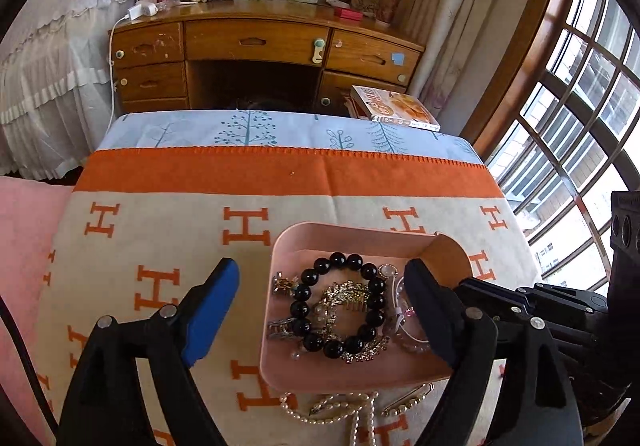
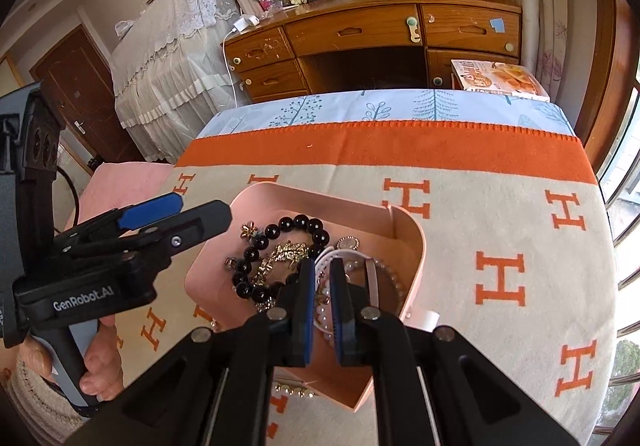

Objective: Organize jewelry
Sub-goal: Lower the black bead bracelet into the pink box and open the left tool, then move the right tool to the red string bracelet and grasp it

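The pink tray (image 1: 288, 246) sits on the cream blanket with orange H marks (image 1: 160, 238), toward the near end of the table; in the left wrist view it fills the 5 o'clock part of the cloth. Open blanket runs from its far rim to the orange band (image 1: 280, 170) at 12 o'clock, and more lies at 9 o'clock, left of the tray. The table edge drops off at 3 o'clock beside the window (image 1: 580, 118). The tray's long axis runs near to far, with a divider wall (image 1: 440, 250) marking off a narrower section on its right. In the main section a black bead bracelet (image 1: 340, 302) rings a gold brooch (image 1: 348, 294), with small clips (image 1: 282, 284) at its 9 o'clock. A pearl strand (image 1: 332, 412) lies on the blanket just outside the near rim, at 6 o'clock. The left gripper (image 1: 322, 286) stands spread wide, astride the tray's left wall, pinching nothing. The right gripper (image 2: 321, 278) is pressed nearly together over the tray's right part, with white beads (image 2: 322, 316) showing in the narrow gap; whether the pads grip them cannot be told.
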`<state>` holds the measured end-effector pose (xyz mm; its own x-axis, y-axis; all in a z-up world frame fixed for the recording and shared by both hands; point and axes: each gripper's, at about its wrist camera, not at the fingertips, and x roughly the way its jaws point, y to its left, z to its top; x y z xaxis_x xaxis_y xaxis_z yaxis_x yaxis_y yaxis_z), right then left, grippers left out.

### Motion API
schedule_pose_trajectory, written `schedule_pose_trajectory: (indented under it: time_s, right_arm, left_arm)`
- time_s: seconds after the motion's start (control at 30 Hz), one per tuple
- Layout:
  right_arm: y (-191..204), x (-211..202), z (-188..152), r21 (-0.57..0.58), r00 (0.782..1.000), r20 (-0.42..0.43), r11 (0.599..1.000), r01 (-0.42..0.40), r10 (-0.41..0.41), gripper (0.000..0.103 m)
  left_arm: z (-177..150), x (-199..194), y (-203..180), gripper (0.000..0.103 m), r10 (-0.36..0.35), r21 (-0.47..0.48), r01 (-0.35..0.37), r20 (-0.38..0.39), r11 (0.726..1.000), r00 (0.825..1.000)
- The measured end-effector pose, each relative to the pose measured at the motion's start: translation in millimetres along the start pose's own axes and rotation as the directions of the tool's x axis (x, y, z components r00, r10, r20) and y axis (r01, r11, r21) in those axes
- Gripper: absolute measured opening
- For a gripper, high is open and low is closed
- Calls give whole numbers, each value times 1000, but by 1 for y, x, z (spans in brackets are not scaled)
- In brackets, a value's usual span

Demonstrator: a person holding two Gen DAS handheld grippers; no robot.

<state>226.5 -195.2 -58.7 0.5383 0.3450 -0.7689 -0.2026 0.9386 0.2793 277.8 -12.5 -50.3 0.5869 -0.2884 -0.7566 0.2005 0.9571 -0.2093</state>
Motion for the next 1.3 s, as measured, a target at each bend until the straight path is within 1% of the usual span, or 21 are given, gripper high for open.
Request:
schedule_pose_trajectory:
  time_s: [0.1, 0.17, 0.33, 0.43, 0.53, 0.77, 0.97, 1.1, 1.13, 1.27, 1.3]
  right_arm:
    - [1, -6, -3, 10, 1000, -2, 1000, 14, -14, 8]
    - [2, -14, -5, 17, 1000, 8, 1000, 9, -9, 8]
    - [12, -44, -14, -13, 998, 53, 1000, 21, -20, 8]
    - [16, -63, -22, -24, 996, 80, 999, 32, -30, 8]
    - [19, -82, -31, -27, 994, 103, 999, 29, -26, 8]
    - [20, -122, -60, -35, 990, 140, 999, 32, -27, 8]
    - [15, -157, -84, -45, 983, 174, 997, 66, -57, 8]
    - [5, -178, -98, -28, 977, 200, 996, 85, -77, 8]
    - [2, -181, -102, -23, 975, 205, 996, 90, -84, 9]
    - [-11, -184, -116, 3, 973, 200, 993, 121, -119, 21]
    - [-14, -184, -120, 9, 972, 197, 992, 126, -125, 22]
  left_arm:
    - [-3, -10, 7, 84, 22, -22, -22, 10, 1000, 1000]
    - [-6, -18, 11, 84, 34, -36, -33, 13, 999, 999]
    - [-14, -45, 13, 84, 102, -21, -101, 39, 995, 994]
    - [-19, -61, 11, 85, 87, -16, -86, 42, 996, 995]
    - [-27, -76, 10, 87, 60, -38, -58, 35, 998, 998]
    - [-49, -108, -1, 87, 45, -44, -43, 59, 998, 997]
    - [-66, -135, -5, 87, 33, -72, -26, 102, 997, 994]
    - [-79, -146, -6, 87, 16, -74, -9, 101, 997, 995]
    - [-83, -147, -7, 87, 15, -69, -8, 98, 998, 995]
    - [-101, -146, -12, 87, 19, -38, -16, 78, 999, 997]
    - [-106, -146, -13, 87, 19, -33, -17, 74, 999, 997]
